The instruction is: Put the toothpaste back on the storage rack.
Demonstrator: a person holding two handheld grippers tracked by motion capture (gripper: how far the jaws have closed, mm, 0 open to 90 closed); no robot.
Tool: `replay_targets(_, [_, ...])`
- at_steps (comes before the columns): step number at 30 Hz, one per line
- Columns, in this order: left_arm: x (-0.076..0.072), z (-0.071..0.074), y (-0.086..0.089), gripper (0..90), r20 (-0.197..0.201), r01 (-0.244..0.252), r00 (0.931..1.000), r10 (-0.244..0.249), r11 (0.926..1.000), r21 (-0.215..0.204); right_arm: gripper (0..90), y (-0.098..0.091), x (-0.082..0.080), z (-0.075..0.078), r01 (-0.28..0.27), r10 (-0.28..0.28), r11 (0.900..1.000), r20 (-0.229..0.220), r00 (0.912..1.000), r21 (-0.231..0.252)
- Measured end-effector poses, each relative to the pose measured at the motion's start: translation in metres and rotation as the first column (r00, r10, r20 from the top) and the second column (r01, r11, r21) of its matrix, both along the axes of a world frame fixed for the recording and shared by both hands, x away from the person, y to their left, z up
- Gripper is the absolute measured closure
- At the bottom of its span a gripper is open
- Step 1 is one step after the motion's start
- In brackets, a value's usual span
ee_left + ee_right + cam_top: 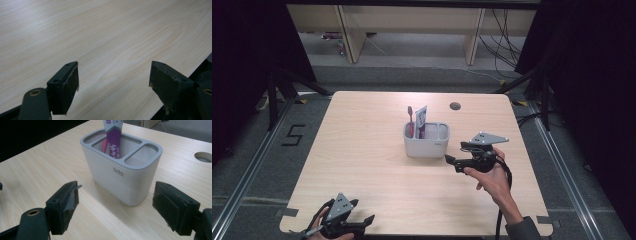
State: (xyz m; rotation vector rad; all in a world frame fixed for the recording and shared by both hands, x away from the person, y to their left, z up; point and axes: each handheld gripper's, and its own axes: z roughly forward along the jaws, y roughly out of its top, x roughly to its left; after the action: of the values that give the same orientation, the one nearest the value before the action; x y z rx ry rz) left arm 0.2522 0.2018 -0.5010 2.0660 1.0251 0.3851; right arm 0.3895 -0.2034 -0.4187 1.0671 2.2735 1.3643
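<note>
A white holder with a grey rim stands near the middle of the wooden table. Upright in its compartments are a pink toothbrush and a purple-and-white toothpaste tube. My right gripper hovers just right of the holder, pointing at it, jaws open and empty. In the right gripper view the holder stands a short way beyond the open gripper, with the tube rising from the middle slot. My left gripper rests open at the table's front left corner; its view has bare wood between the jaws of the gripper.
A round cable hole lies behind the holder toward the back right, also seen as a cable hole in the right gripper view. Desk legs and cables stand on the floor beyond the table. The table's front edge runs right beside my left gripper.
</note>
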Motion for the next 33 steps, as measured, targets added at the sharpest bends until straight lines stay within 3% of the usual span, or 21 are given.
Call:
replay_targets(1, [0.000,0.000,0.000,22.6,0.002,0.000,1.0000,0.000,1.0000,0.000,21.5,-0.001,-0.004,0.000,0.011,-0.011,0.9999,-0.032,0.9994,0.000])
replay_targets(3, [0.000,-0.001,-0.001,22.4,0.004,0.004,1.0000,-0.004,1.0000,-0.003,21.6,-0.003,-0.003,-0.002,-0.011,0.012,0.9999,0.006,0.9999,-0.013])
replay_targets(5, [0.001,-0.001,-0.001,22.0,0.006,0.002,1.0000,-0.002,1.0000,-0.003,21.6,-0.003,-0.008,-0.004,0.000,0.000,1.0000,-0.020,0.9998,0.004])
replay_targets(6, [0.001,-0.001,-0.001,21.9,0.007,0.003,1.0000,-0.003,1.0000,-0.006,21.6,-0.005,-0.007,-0.004,-0.022,0.022,0.9997,0.008,0.9997,-0.015])
replay_targets(7, [0.001,-0.001,-0.001,21.8,0.004,-0.007,1.0000,0.007,1.0000,0.003,21.6,-0.004,-0.011,-0.004,-0.010,0.010,0.9999,-0.019,0.9998,0.006])
replay_targets(11, [0.001,0.000,0.000,21.5,0.000,0.004,1.0000,-0.004,1.0000,0.007,21.7,-0.006,-0.016,-0.007,-0.011,0.011,0.9998,-0.003,0.9999,-0.014])
replay_targets(13, [0.001,0.000,0.000,21.5,0.004,0.004,1.0000,-0.004,1.0000,0.000,22.5,-0.004,-0.021,-0.009,-0.010,0.010,1.0000,-0.035,0.9993,0.002])
replay_targets(16, [0.001,0.000,0.000,21.5,0.005,-0.006,1.0000,0.006,0.9999,0.011,22.5,-0.005,-0.023,-0.014,-0.027,0.027,0.9994,-0.006,0.9996,-0.020])
replay_targets(17, [0.001,0.000,-0.001,21.5,0.007,-0.006,1.0000,0.006,1.0000,0.005,22.5,-0.004,-0.025,-0.015,-0.025,0.025,0.9997,-0.041,0.9989,-0.005])
replay_targets(18, [0.001,-0.001,-0.001,21.5,0.008,-0.001,1.0000,0.001,1.0000,-0.006,22.4,-0.005,-0.024,-0.017,-0.039,0.039,0.9990,-0.023,0.9990,-0.023])
replay_targets(19, [0.001,-0.001,-0.001,21.5,0.008,0.000,1.0000,0.000,1.0000,-0.008,22.4,-0.004,-0.025,-0.019,-0.036,0.036,0.9993,-0.045,0.9983,-0.006])
replay_targets(20, [0.001,-0.002,-0.002,21.5,0.010,-0.004,0.9999,0.004,0.9999,-0.013,22.4,-0.005,-0.028,-0.019,-0.025,0.024,0.9995,-0.051,0.9984,-0.018])
replay_targets(21, [0.001,-0.002,-0.001,21.5,0.006,0.005,1.0000,-0.005,1.0000,-0.006,22.4,-0.005,-0.026,-0.021,-0.042,0.042,0.9988,-0.023,0.9989,-0.024])
replay_targets(22, [0.001,-0.002,-0.001,21.5,0.008,0.008,0.9999,-0.007,0.9999,-0.008,22.4,-0.005,-0.029,-0.021,-0.029,0.028,0.9992,-0.049,0.9984,-0.026])
replay_targets(23, [0.001,-0.002,-0.001,21.5,0.009,0.006,0.9999,-0.006,1.0000,-0.007,22.4,-0.006,-0.029,-0.023,-0.031,0.030,0.9986,-0.018,0.9994,-0.043])
replay_targets(25, [0.000,-0.001,-0.001,21.5,0.008,0.000,1.0000,0.000,1.0000,-0.003,22.4,-0.007,-0.032,-0.024,-0.041,0.039,0.9984,-0.043,0.9983,-0.039])
replay_targets(27, [0.000,0.000,-0.001,21.5,0.004,-0.002,1.0000,0.002,1.0000,-0.004,22.4,-0.007,-0.035,-0.027,-0.044,0.042,0.9981,-0.034,0.9985,-0.044])
replay_targets(29, [0.001,-0.002,-0.001,21.5,0.009,0.006,0.9999,-0.006,0.9999,-0.011,22.5,-0.006,-0.039,-0.030,-0.037,0.036,0.9991,-0.065,0.9973,-0.022])
replay_targets(32, [0.000,-0.001,-0.001,21.5,0.013,0.005,0.9999,-0.005,0.9999,-0.011,22.5,-0.008,-0.043,-0.035,-0.045,0.043,0.9981,-0.048,0.9979,-0.042])
replay_targets(33, [0.000,0.000,-0.001,21.5,0.010,0.006,0.9999,-0.005,1.0000,-0.007,22.6,-0.007,-0.047,-0.036,-0.036,0.033,0.9986,-0.079,0.9963,-0.038])
